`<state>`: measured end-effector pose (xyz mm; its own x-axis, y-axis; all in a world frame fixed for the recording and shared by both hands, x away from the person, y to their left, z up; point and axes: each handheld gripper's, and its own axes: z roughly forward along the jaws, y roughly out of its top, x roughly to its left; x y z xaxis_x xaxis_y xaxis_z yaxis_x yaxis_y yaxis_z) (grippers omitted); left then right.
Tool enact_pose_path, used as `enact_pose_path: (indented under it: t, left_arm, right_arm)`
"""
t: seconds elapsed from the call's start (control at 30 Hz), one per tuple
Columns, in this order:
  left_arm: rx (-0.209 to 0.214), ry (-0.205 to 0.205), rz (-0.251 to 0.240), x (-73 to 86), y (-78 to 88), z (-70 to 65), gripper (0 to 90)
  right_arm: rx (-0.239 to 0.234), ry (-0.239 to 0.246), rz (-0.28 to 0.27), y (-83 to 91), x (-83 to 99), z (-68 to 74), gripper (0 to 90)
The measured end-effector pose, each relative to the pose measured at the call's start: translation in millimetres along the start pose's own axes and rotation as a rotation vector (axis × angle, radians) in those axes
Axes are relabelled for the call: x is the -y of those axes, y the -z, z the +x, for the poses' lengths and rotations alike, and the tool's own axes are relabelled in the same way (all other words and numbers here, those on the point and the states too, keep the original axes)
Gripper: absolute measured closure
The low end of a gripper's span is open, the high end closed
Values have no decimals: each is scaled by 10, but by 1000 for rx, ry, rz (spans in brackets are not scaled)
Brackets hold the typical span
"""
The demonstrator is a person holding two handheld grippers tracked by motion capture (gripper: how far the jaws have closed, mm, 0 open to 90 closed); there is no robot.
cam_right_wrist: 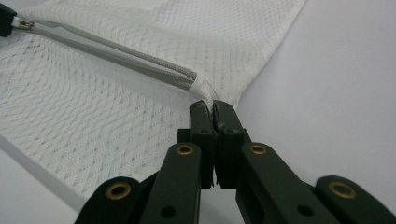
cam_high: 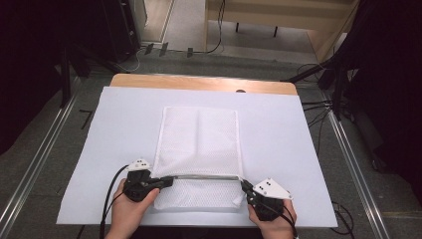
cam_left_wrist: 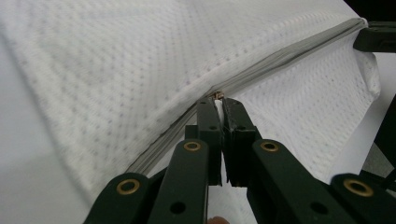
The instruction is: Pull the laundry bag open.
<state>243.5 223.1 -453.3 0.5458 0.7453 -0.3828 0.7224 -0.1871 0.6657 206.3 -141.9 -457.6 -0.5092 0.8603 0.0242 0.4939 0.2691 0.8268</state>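
- Right now I see a white mesh zippered laundry bag (cam_high: 199,149) lying flat in the middle of the white sheet covering the desk (cam_high: 114,149), its long side running away from me.
- Across the bag near its close end runs a grey zipper (cam_high: 206,176), stretched level from one side to the other.
- My left tongs (cam_high: 166,181) sit at the left end of that zipper; in the left gripper view the left tongs (cam_left_wrist: 219,100) are clamped tight, with the small metal zipper pull (cam_left_wrist: 218,94) pinched at their tips.
- My right tongs (cam_high: 245,186) sit at the bag's right edge, at the other end of the zipper.
- From the right gripper view, the right tongs (cam_right_wrist: 211,106) are pressed together on the white fabric tab (cam_right_wrist: 204,89) where the zipper ends.
- Between the two grips the zipper line looks taut, and the mesh beside it is lifted a little off the sheet.
- Both of my hands rest low at the near edge of the desk, well apart, one on each side of the bag.
- Beyond the sheet, a strip of the desk's wooden top (cam_high: 199,82) shows at the far edge.
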Motion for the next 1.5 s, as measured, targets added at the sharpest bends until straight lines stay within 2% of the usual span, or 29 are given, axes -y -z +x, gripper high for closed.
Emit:
enact_pose_path:
  t: [0.17,0.3,0.4,0.53,0.6,0.7,0.73,0.8,0.83,0.87,0.93,0.97,1.07,1.17,1.2,1.23,1.3,1.37,1.43,1.5]
  left_arm:
    - [-27,11,-15,49,162,128,880]
    - [-41,33,-11,116,228,235,880]
    - [-50,40,-14,151,272,288,880]
    - [-99,36,-13,177,319,361,880]
    - [-66,75,-13,206,342,423,880]
    - [-100,51,-8,236,354,402,880]
    - [-98,48,-7,245,364,397,879]
    - [-60,41,-2,278,382,404,875]
    - [-52,42,-25,307,404,410,766]
    - [-56,43,-58,332,429,421,766]
    - [-86,54,-122,351,489,434,532]
    - [-99,47,-155,351,527,441,454]
    - [-158,30,-212,322,618,471,275]
    - [-197,27,-259,309,706,535,151]
    - [-200,29,-277,309,743,569,128]
    - [-203,26,-288,311,777,603,121]
    - [-219,27,-309,312,843,673,110]
    - [-233,41,-338,318,910,738,111]
    - [-241,51,-352,327,961,790,112]
    - [-263,49,-355,340,997,823,112]
  right_arm:
    - [4,-4,-1,5,-6,-18,897]
    - [5,-23,-21,23,-39,-61,897]
    - [5,-10,-32,44,-66,-44,897]
    - [9,-1,-50,79,-111,-31,897]
    - [-4,-8,-56,96,-127,-50,897]
    - [-10,11,-49,83,-126,-13,897]
    - [-4,15,-50,78,-127,-2,897]
    - [-10,13,-52,85,-136,-7,896]
    - [-20,8,-51,87,-138,-20,896]
    - [-20,8,-51,87,-138,-20,896]
    - [-32,9,-56,85,-132,-30,895]
    - [-33,9,-58,83,-130,-30,895]
    - [-36,13,-65,77,-134,-23,894]
    - [-39,5,-71,76,-129,-25,887]
    - [-48,6,-77,74,-124,-35,873]
    - [-52,2,-82,73,-119,-43,821]
    - [-47,-9,-101,77,-113,-65,611]
    - [-38,-26,-106,94,-119,-101,454]
    - [-23,-42,-109,121,-125,-157,346]
    - [-9,-53,-123,161,-121,-228,290]
